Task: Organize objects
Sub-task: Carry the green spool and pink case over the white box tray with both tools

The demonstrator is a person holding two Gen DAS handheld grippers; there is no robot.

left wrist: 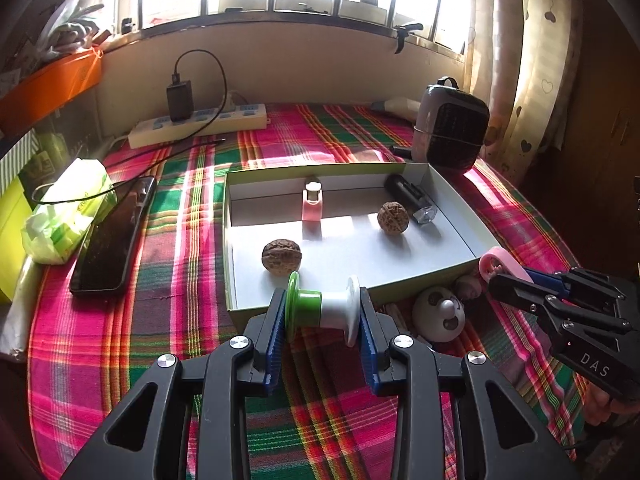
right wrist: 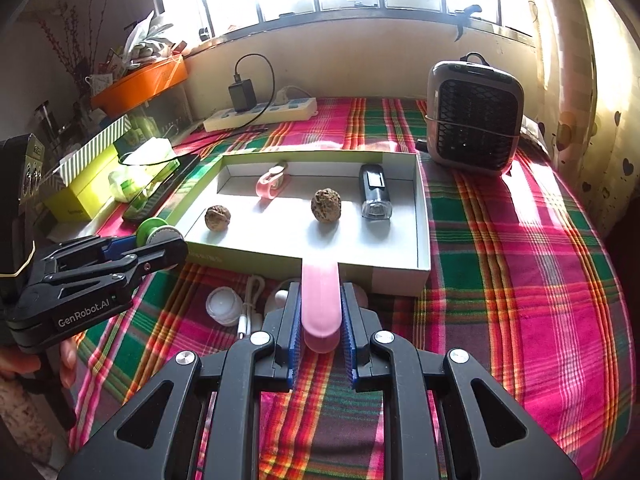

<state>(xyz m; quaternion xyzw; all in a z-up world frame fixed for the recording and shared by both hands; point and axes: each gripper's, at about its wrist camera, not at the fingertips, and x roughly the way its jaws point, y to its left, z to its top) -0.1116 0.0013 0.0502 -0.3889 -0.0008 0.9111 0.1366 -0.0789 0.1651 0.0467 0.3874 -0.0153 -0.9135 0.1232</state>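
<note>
My left gripper [left wrist: 322, 312] is shut on a green and white spool [left wrist: 323, 309], held just above the near edge of the shallow box [left wrist: 460, 204]. My right gripper [right wrist: 320, 312] is shut on a pink oblong object [right wrist: 320, 300], its far end over the box's near wall [right wrist: 400, 276]. In the box lie two walnuts [left wrist: 281, 257] [left wrist: 393, 217], a small pink bottle [left wrist: 312, 202] and a black device with a clear end [left wrist: 410, 196]. A white panda-faced ball [left wrist: 438, 314] lies on the cloth before the box.
A phone [left wrist: 114, 236], tissue pack [left wrist: 68, 212] and power strip [left wrist: 200, 124] lie left and behind. A grey fan heater [left wrist: 452, 128] stands at the back right. A small white jar [right wrist: 224, 306] and a white cable [right wrist: 250, 308] lie near the box's front.
</note>
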